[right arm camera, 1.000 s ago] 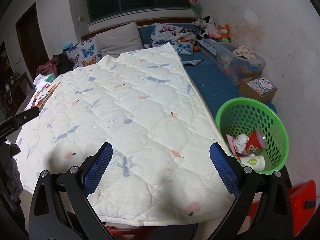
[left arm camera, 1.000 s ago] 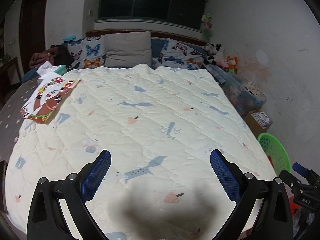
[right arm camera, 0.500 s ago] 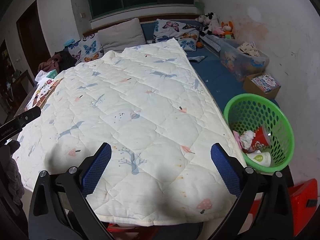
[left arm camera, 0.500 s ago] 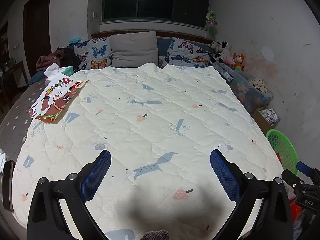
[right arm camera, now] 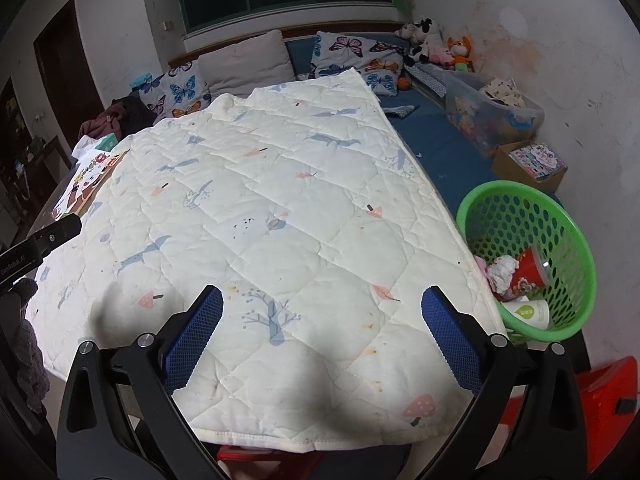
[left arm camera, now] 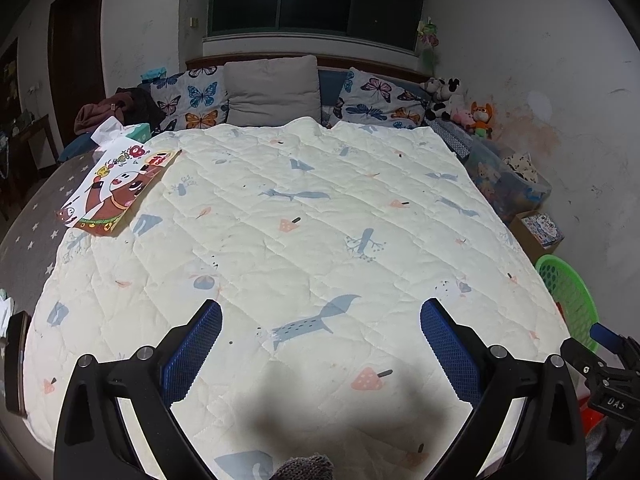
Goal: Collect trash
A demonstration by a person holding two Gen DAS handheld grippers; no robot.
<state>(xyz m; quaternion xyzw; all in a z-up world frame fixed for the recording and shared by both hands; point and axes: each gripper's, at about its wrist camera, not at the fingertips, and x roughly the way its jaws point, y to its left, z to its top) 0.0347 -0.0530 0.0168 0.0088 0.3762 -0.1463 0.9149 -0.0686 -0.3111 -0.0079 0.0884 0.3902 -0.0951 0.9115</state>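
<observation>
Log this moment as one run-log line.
left gripper: open, empty | right gripper: open, empty | both over quilt | green basket: holds trash

Dim room, lit by a ceiling lamp reflected in the dark window (left arm camera: pixel 316 4) at twelve o'clock. Soft dark shadows pool on the quilt (left arm camera: pixel 320 240) at six o'clock. Fisheye bending curves the walls; corners vignette black. Focus is reasonably sharp, slightly grainy.

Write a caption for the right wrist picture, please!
Open right gripper above the quilt, green basket of trash beside it.
</observation>
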